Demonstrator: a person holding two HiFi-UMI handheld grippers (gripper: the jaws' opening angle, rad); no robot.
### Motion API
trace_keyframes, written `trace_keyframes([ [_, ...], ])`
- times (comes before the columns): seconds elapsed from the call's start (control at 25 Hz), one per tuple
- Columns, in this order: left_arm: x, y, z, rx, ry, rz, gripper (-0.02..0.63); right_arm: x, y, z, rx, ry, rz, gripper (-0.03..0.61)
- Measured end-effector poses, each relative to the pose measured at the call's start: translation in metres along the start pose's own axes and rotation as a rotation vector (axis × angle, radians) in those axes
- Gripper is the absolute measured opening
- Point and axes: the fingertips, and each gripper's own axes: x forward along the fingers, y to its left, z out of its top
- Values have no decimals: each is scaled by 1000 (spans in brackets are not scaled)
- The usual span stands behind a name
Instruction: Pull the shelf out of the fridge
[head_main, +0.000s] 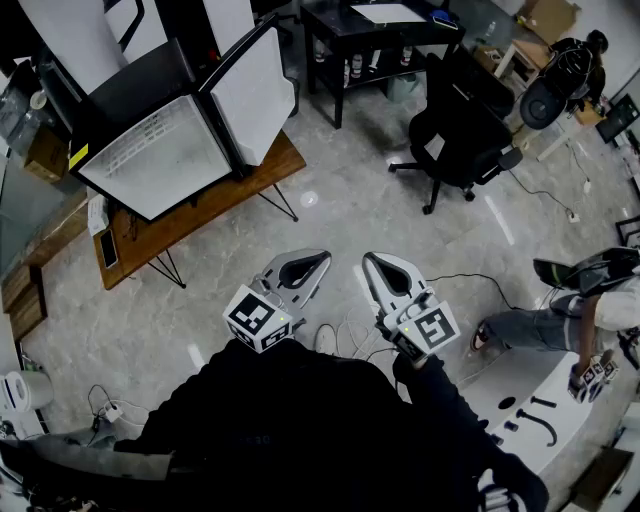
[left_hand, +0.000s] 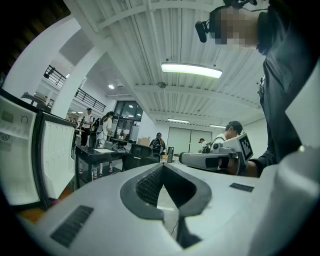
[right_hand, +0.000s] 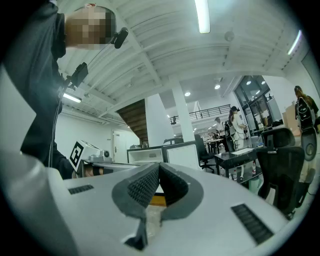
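Note:
A small black fridge (head_main: 150, 140) stands on a low wooden table (head_main: 200, 215) at the upper left, its door (head_main: 255, 95) swung open to the right. The white inside shows faint lines of a wire shelf (head_main: 150, 150). Both grippers hang in front of my chest, well short of the fridge. My left gripper (head_main: 322, 262) is shut with nothing in it, tips touching (left_hand: 162, 165). My right gripper (head_main: 372, 260) is also shut and empty (right_hand: 159, 165). In the left gripper view the fridge (left_hand: 20, 160) stands at the left; in the right gripper view the fridge (right_hand: 150, 156) is far ahead.
A black office chair (head_main: 460, 140) and a black desk (head_main: 370, 30) stand beyond the grippers. A person (head_main: 560, 320) sits at the right by a white curved counter (head_main: 540, 410). Cables lie on the marble floor (head_main: 350, 200) near my feet.

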Motion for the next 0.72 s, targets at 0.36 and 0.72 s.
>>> trace_keyframes([
  [0.36,6,3,0,3,-1,-3,6,8,-7,0,1,-9,16,8],
  [0.72,-14,14,7,29,-17,80,6,31,17,5,-31,-33,164,8],
])
